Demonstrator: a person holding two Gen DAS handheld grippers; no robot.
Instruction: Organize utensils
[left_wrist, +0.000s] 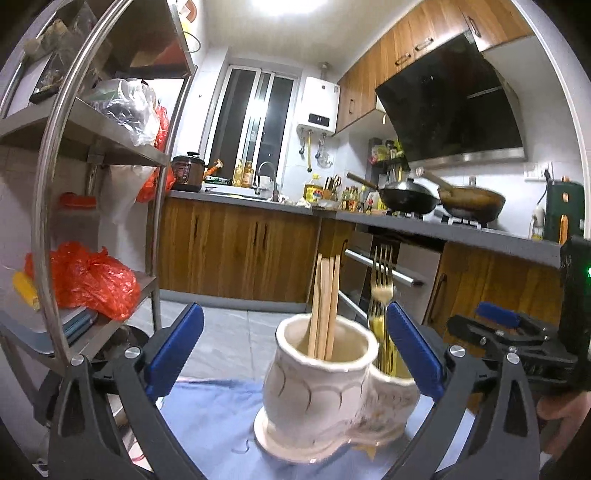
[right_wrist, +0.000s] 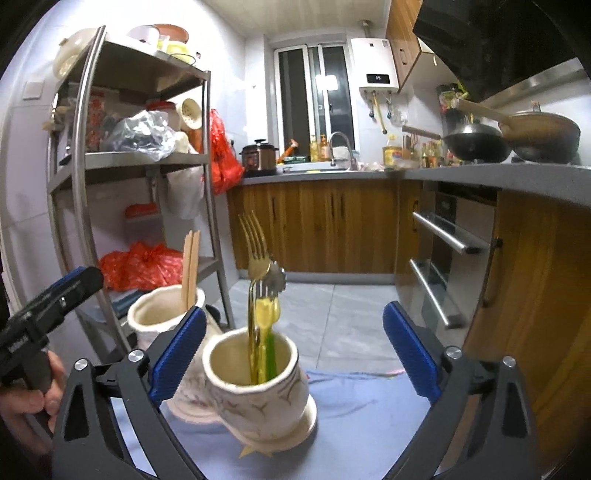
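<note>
**Ceramic twin-cup holder loaded up, both grippers wide open**

Glazed cream ceramic, kinda lumpy and scalloped, with thin gold line work: that's the utensil holder (left_wrist: 325, 398), two rounded cups fused side by side on a flared foot. It sits low and centre in both wrist views on a blue cloth (left_wrist: 207, 417) that looks soft and a bit wrinkled.

One cup has plain wooden chopsticks (left_wrist: 325, 299), flat-sided and pale, standing nearly upright. The other cup holds shiny gold forks (right_wrist: 255, 258), tines up, plus something with a yellow-green handle (right_wrist: 267, 332) that I can't identify.

Left gripper (left_wrist: 295, 350) has its jaws spread wide, with ribbed blue pads on either side of the holder and nothing held. Right gripper (right_wrist: 295, 350) is the same deal: spread wide and holding nothing. Its left pad overlaps the join between the two cups, and I can't tell whether it touches. A hand (right_wrist: 26, 398) is wrapped round the left gripper's grip at the lower left of the right wrist view.

Further out there's a brushed-steel shelf rack (right_wrist: 144, 162) on the left with crinkly red bags (right_wrist: 144, 264), wood-grain cabinets (right_wrist: 314, 225) across the middle, and dark woks (left_wrist: 406, 197) on the stove at the right.
</note>
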